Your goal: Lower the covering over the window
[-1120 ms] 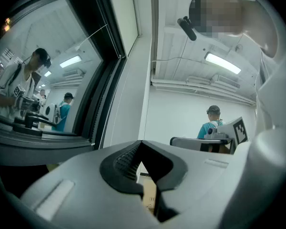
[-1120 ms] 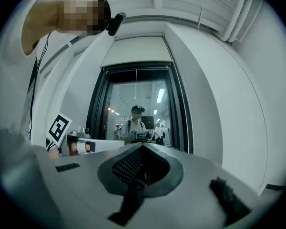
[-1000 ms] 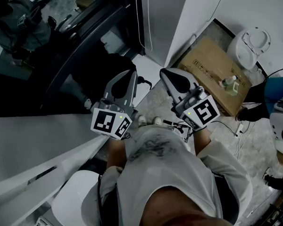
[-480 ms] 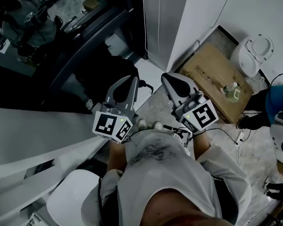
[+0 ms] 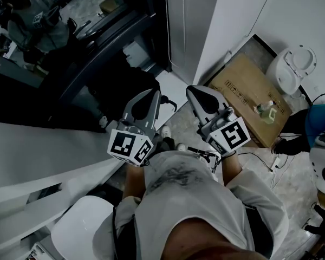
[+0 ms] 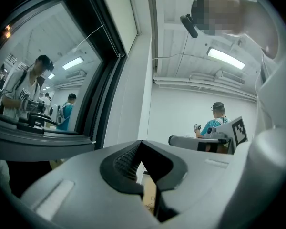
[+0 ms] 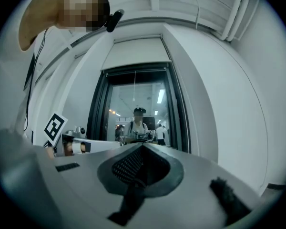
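Observation:
The window (image 7: 136,109) has a dark frame and stands straight ahead in the right gripper view. A pale covering (image 7: 136,54) sits raised at its top. A thin white cord (image 5: 168,20) hangs beside the frame's right side in the head view. My left gripper (image 5: 150,92) is shut and holds nothing, level, short of the dark frame (image 6: 105,80). My right gripper (image 5: 194,89) is beside it, also shut and holding nothing, pointing at the window. Neither gripper touches the cord or the covering.
A flat cardboard box (image 5: 244,85) lies on the floor at the right with a spray bottle (image 5: 266,108) on it. A white lidded bin (image 5: 295,69) stands beyond. A white seat (image 5: 81,229) is at my lower left. A person in teal (image 5: 320,123) sits at the right; several people stand behind the glass.
The head view has shifted slightly, showing more of the window side. Both grippers stay shut in nearly the same places.

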A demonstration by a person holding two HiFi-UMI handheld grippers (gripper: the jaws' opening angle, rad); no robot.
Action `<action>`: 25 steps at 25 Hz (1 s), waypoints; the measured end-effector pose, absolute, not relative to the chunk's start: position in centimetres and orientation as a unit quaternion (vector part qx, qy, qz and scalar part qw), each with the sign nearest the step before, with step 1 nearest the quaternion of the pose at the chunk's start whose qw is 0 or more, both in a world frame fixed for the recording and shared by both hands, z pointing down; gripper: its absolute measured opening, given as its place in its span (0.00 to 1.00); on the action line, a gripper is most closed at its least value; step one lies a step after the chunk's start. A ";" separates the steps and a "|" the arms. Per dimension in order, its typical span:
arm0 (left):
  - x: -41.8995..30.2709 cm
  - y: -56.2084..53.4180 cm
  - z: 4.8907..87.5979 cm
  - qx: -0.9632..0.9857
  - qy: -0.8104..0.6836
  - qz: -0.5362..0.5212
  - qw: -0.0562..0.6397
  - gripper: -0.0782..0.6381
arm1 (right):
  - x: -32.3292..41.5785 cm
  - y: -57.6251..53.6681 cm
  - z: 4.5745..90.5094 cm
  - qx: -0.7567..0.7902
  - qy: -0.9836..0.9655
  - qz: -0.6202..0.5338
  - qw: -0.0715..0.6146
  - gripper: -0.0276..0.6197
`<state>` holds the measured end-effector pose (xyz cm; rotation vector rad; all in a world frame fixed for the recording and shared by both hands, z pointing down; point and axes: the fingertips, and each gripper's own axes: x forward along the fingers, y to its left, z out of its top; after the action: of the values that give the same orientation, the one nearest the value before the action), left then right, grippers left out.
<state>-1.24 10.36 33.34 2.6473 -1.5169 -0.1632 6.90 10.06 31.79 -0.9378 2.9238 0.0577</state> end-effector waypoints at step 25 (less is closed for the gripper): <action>-6.4 -3.0 33.7 0.888 -0.451 -0.060 0.058 0.11 | 1.6 -2.7 31.3 -0.366 0.930 0.006 0.029 0.07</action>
<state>-6.35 -3.04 33.68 2.6924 -1.3680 -0.1816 1.62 -2.68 31.28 -1.1308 2.8697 0.0177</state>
